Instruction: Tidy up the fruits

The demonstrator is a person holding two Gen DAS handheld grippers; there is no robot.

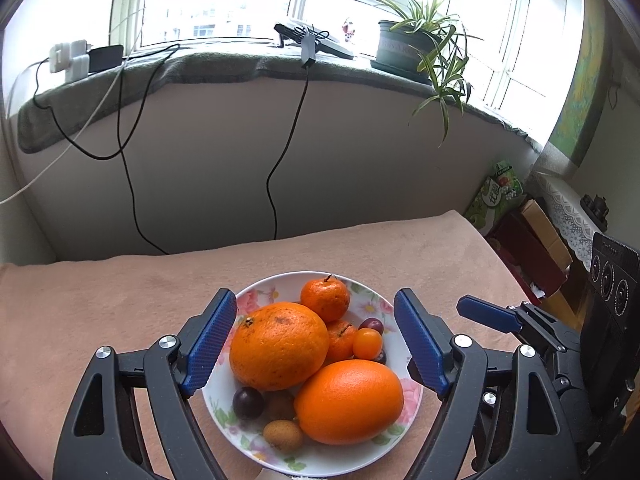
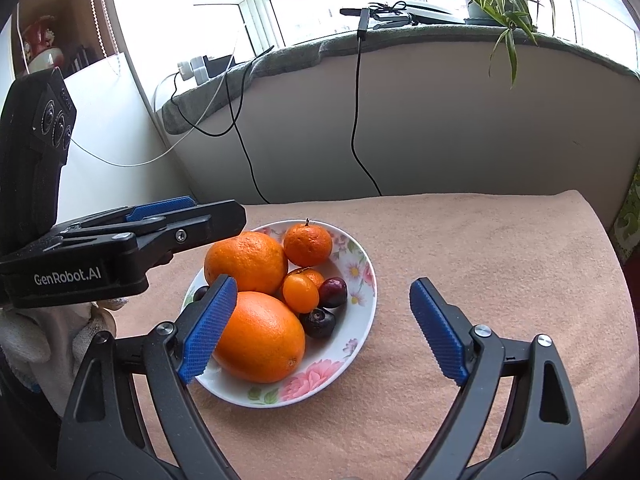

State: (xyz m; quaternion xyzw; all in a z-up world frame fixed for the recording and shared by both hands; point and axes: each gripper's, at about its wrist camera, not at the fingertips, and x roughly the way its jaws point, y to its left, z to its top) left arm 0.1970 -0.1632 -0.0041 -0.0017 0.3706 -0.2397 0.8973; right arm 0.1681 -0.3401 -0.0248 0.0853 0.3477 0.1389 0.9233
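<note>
Left gripper (image 1: 316,344) hangs over the floral bowl (image 1: 372,454) w/ jaws spread wide, nothing between the pads; right gripper (image 2: 324,328) likewise agape & empty, just beside the bowl's right rim.

Fruit is all heaped in the bowl on the peach cloth (image 2: 500,248). Big orange (image 1: 279,346) & oval orange (image 1: 349,402) look heavy, firm, waxy, prob slippery: take across the widest girth. Mandarin (image 1: 325,299) is lighter w/ softer skin. Dark cherries (image 2: 333,292), kumquat (image 2: 301,293), brown longan (image 1: 283,435) are small & bruisable, so go gently; pulling a big one could set the small fruit rolling.
</note>
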